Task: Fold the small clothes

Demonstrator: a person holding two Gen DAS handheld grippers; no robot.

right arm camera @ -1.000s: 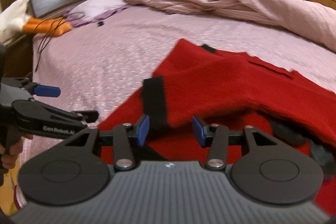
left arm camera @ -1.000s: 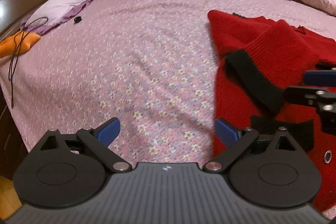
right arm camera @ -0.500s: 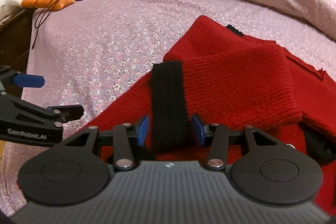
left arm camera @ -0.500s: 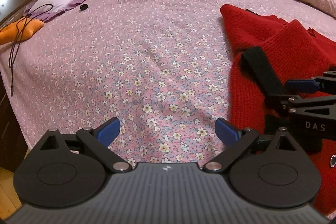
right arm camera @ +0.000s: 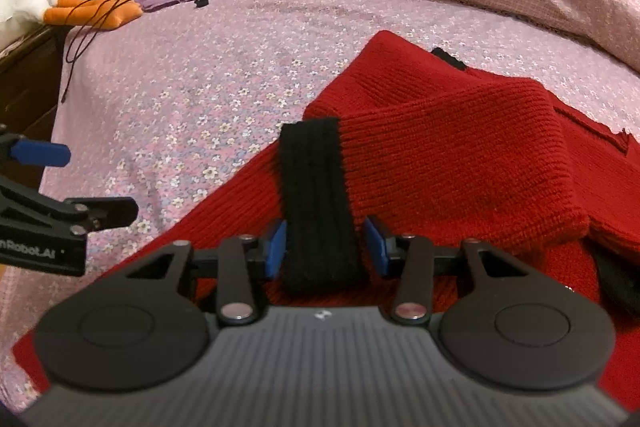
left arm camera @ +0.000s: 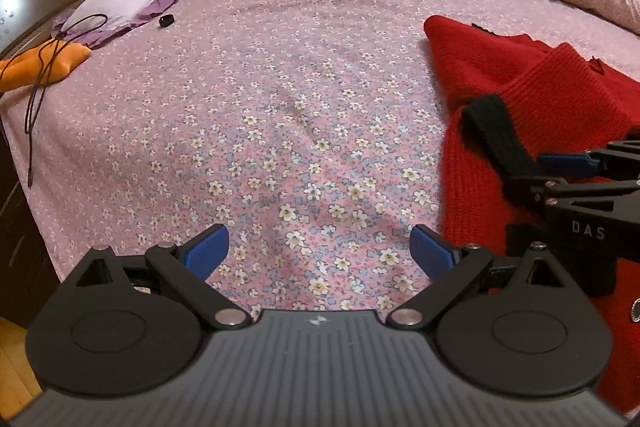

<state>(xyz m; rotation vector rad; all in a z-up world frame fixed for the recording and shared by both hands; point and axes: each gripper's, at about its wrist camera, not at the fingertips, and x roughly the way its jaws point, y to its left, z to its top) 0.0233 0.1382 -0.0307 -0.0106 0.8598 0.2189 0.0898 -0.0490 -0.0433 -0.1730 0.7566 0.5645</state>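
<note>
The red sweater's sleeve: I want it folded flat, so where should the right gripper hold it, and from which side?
Probably the black cuff: a narrow band ending the sleeve, lying toward the right gripper. Come from the cuff's open end; its jaws are closing with the cuff between them.

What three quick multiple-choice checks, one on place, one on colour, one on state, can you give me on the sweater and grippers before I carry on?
1. Where does the red sweater lie?
A. On the floral bedsheet
B. On the floor
C. Over the headboard

2. What colour is the cuff of the folded-over sleeve?
A. White
B. Black
C. Orange

3. How does the left gripper stand?
A. Shut on the cuff
B. Shut on a cable
C. Open, with nothing between its fingers

Key:
1 A, the sweater is spread on the flowered sheet.
2 B, the band at the sleeve's end is black against the red knit.
3 C, its blue pads stand wide apart with only sheet showing between them; it is the right gripper whose jaws are closing around the cuff.
</note>
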